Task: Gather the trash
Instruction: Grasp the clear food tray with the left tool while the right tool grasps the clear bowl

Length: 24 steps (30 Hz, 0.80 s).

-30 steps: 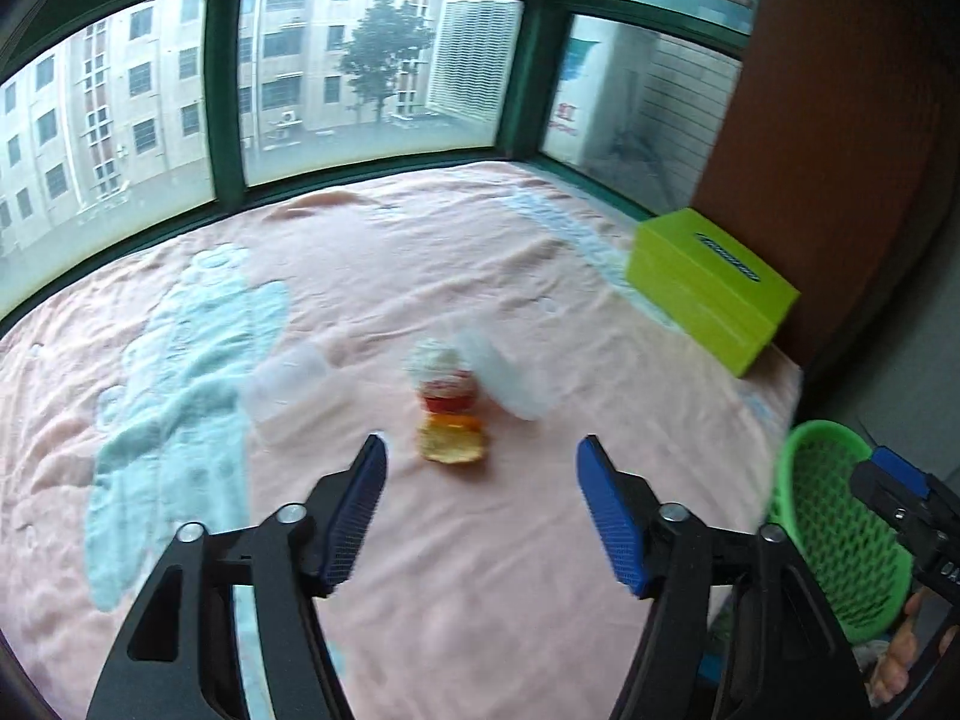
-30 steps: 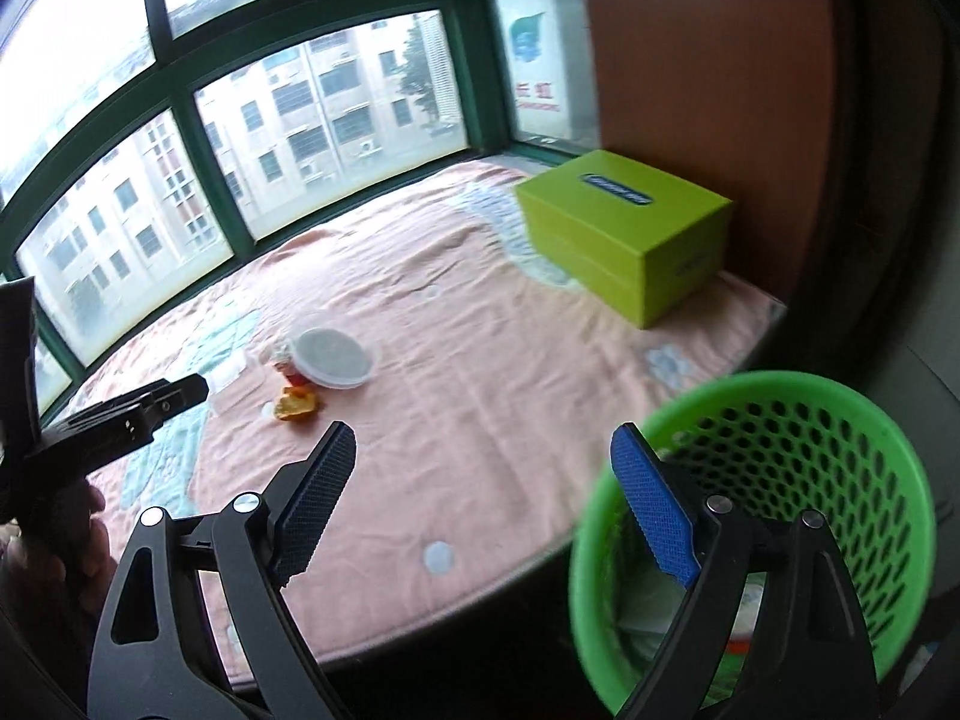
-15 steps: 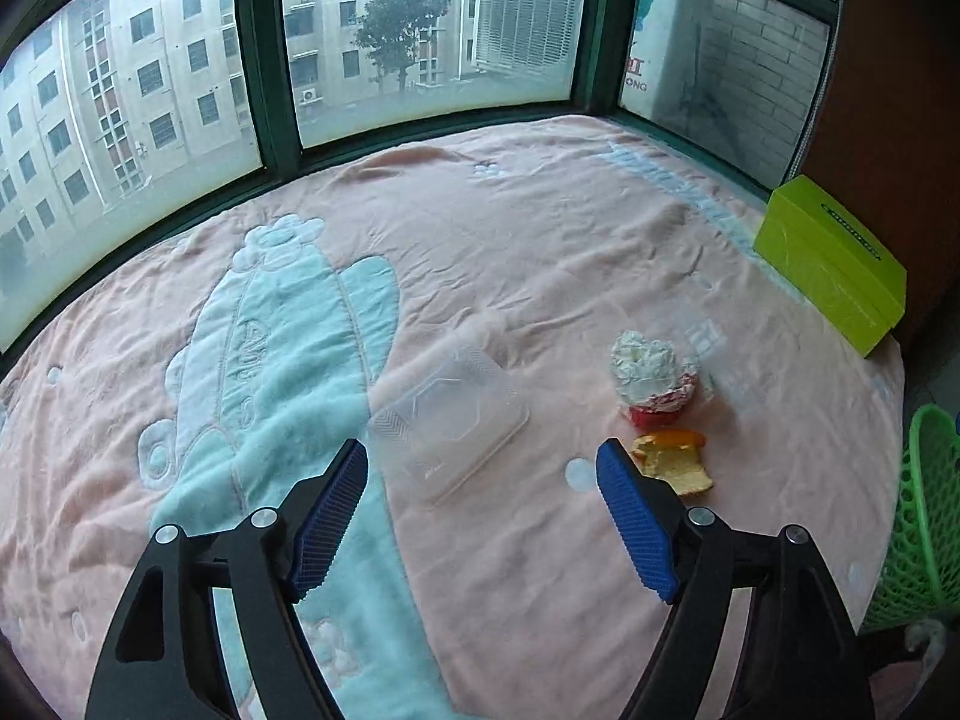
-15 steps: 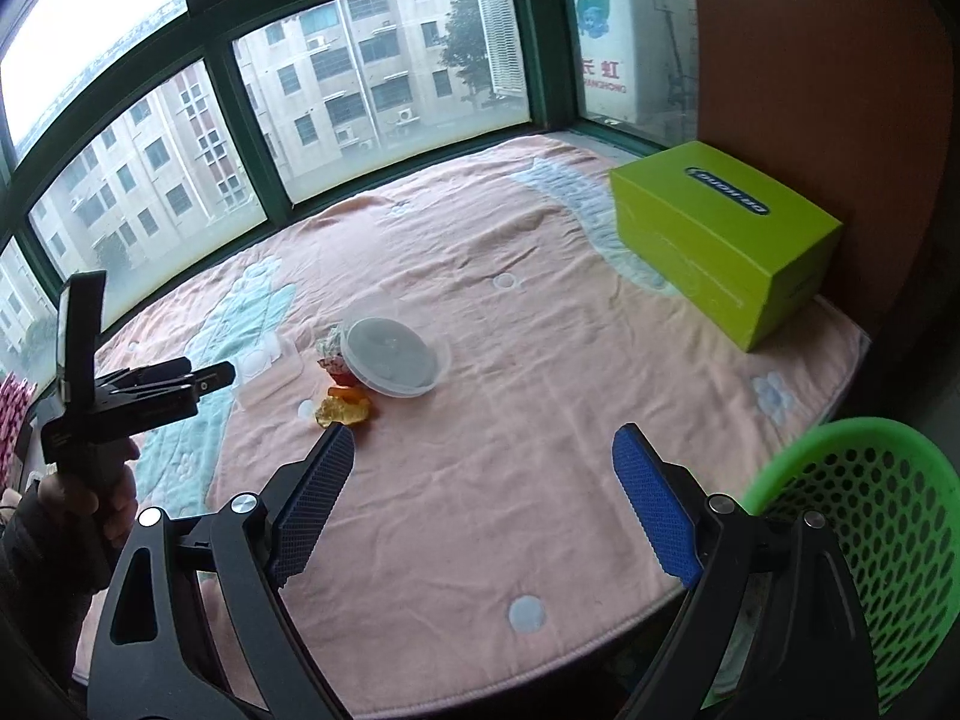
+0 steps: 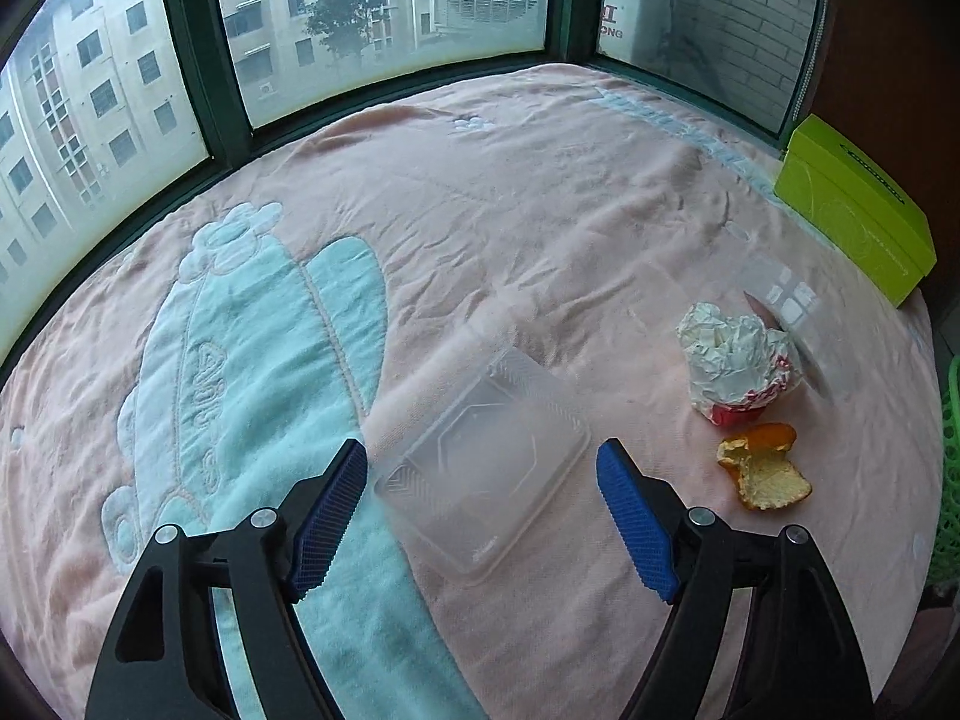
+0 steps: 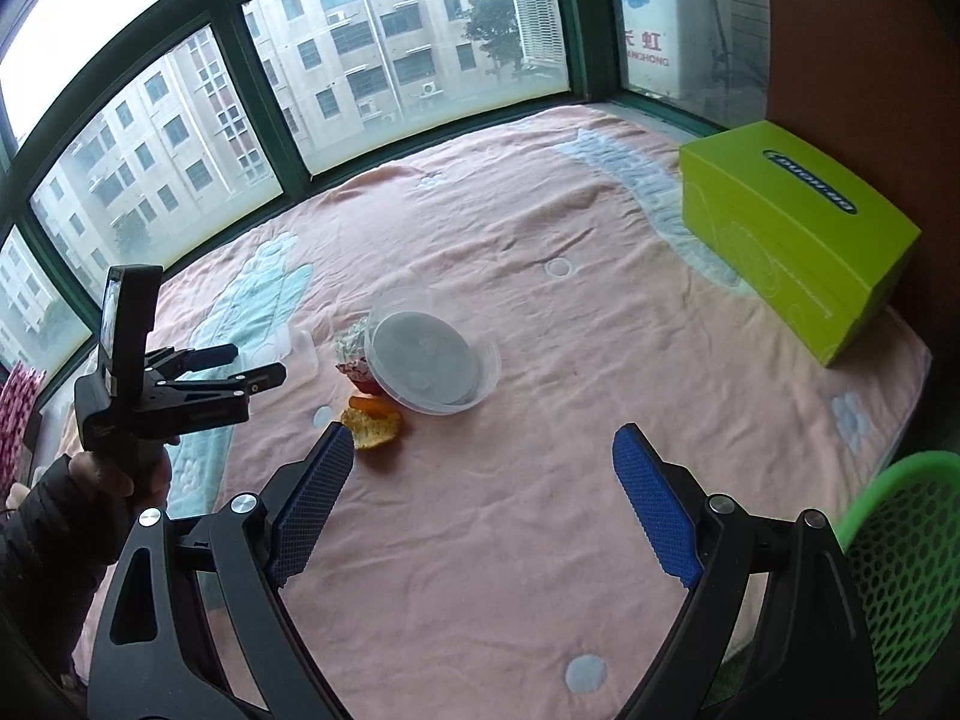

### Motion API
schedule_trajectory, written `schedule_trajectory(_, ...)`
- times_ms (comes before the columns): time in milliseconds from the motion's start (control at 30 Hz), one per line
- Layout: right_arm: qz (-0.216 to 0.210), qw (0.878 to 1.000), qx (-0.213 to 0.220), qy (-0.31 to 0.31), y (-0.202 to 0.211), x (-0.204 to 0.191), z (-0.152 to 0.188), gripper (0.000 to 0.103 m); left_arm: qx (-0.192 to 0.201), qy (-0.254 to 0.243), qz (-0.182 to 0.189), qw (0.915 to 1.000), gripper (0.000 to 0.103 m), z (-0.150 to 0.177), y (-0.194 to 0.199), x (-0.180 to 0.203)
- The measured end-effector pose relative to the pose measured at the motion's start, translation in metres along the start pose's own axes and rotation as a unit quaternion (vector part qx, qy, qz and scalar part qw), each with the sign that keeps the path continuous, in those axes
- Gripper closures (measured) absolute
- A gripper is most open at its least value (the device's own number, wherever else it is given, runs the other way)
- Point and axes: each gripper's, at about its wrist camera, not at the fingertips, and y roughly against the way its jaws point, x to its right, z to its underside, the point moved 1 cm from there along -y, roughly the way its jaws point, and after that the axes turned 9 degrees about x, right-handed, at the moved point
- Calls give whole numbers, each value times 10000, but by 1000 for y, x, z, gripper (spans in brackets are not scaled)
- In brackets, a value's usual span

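A pink blanket [image 5: 540,228] is spreading wide to the green window frame [image 5: 192,60], leaving open room all around. The left gripper [image 5: 480,468] has just been opening; its jaws are standing wide, gripping nothing, framing a clear plastic tray [image 5: 480,468] at lower centre. The right gripper [image 6: 480,456] is gaping empty, with the orange peel [image 6: 372,423] just above its left pad.

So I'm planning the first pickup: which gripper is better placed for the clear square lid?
Left. The left gripper is open with the lid right between its fingers; the right gripper is open nearer the peel.
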Motion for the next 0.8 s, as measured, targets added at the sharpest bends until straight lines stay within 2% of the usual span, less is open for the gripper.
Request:
schedule_trajectory(167, -206, 9996, -171, -69, -21, 0, -1, 15, -74, -59, 54, 9999, 27, 3, -10, -3)
schedule_trajectory(267, -331, 9989, -301, -156, -34, 2, -3, 15, -50, -111, 98, 9999, 36, 4, -12, -3)
schedule_trajectory(333, -483, 9977, -407, -233, -43, 3, -2, 15, -25, -166, 71, 9998, 38, 5, -12, -2)
schedule_trajectory(800, -1069, 9897, -737, -603, -98, 2, -12, 5, 241, -27, 114, 9996, 39, 6, 16, 0)
